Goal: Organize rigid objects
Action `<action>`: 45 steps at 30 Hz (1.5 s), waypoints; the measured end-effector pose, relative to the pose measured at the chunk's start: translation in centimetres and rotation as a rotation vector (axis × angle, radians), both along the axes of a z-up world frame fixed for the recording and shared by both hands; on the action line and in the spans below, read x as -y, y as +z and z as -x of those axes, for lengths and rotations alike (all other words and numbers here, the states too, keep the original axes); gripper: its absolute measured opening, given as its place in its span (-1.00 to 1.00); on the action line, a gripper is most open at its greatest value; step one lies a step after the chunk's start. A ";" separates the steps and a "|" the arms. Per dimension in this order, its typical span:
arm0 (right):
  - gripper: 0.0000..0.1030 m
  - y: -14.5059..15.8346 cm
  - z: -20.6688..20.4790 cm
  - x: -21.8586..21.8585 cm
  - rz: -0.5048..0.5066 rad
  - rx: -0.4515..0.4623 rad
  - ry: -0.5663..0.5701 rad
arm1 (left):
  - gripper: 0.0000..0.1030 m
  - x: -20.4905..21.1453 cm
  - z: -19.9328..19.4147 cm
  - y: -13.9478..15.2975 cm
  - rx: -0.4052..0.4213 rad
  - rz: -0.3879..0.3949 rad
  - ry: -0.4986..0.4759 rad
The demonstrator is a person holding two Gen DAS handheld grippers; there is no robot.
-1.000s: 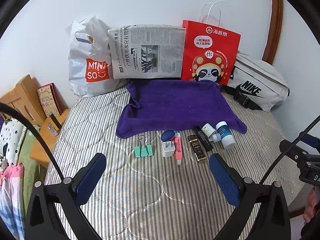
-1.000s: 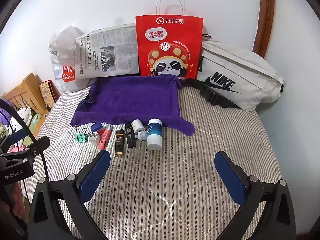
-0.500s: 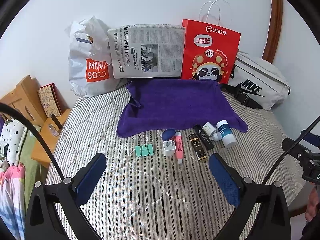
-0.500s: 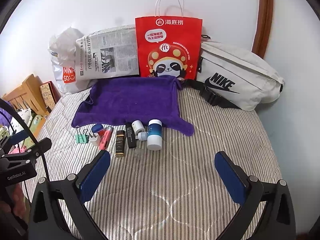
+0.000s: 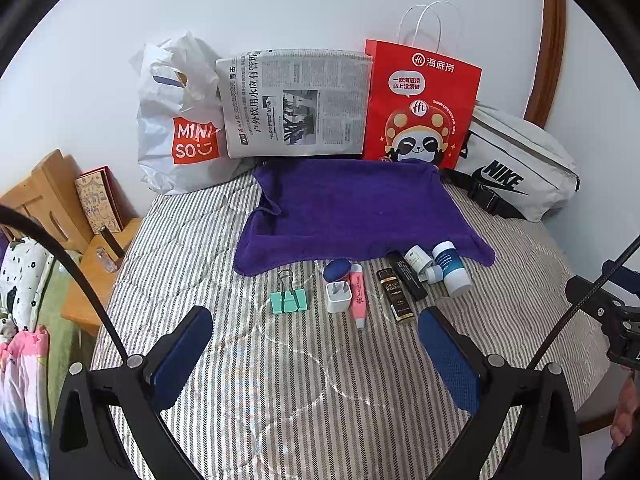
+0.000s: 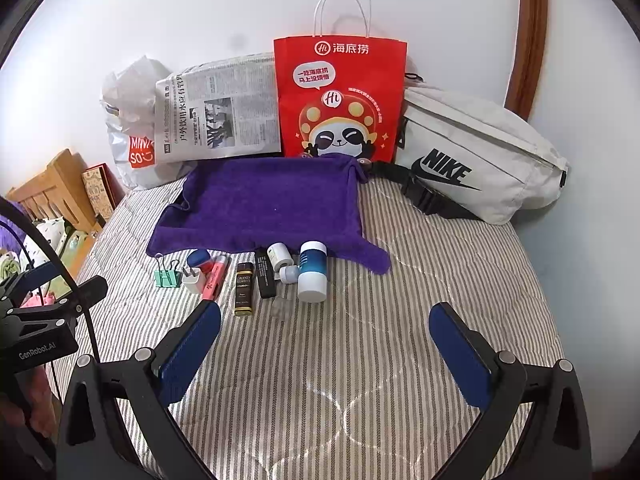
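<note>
Grippers both empty, left gripper [image 5: 314, 338] and right gripper [image 6: 325, 334] with fingers wide apart above the striped mattress [image 6: 400, 360]; small items lined along the purple towel [image 6: 272, 204] front edge, so start with the blue-capped bottle [image 6: 312, 271], gripping across its body.

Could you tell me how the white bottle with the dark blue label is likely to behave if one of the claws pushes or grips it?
The white bottle with the dark blue label lies on its side and looks round, so a sideways push would probably roll it. Its plastic looks smooth, so it may slip. The striped quilted bedcover looks soft, which should damp rolling.
</note>
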State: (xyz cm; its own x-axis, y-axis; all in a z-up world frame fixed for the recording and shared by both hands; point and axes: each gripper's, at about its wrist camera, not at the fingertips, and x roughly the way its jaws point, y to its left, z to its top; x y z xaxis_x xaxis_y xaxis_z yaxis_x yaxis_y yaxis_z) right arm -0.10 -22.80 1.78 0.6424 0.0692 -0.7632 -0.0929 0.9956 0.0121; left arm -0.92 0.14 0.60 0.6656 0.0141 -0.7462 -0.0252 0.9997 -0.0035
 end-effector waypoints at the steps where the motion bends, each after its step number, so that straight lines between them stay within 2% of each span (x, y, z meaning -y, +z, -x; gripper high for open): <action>1: 0.99 0.0 0.0 0.0 0.002 -0.001 0.000 | 1.00 0.0 0.0 0.0 0.002 0.000 0.000; 38: 0.99 -0.3 -0.6 -0.2 0.006 -0.013 -0.004 | 1.00 0.3 0.0 -0.3 -0.012 -0.009 -0.004; 45: 0.99 -1.9 -1.7 0.4 0.002 -0.048 -0.011 | 1.00 -0.9 -1.9 -2.9 -0.056 -0.018 0.007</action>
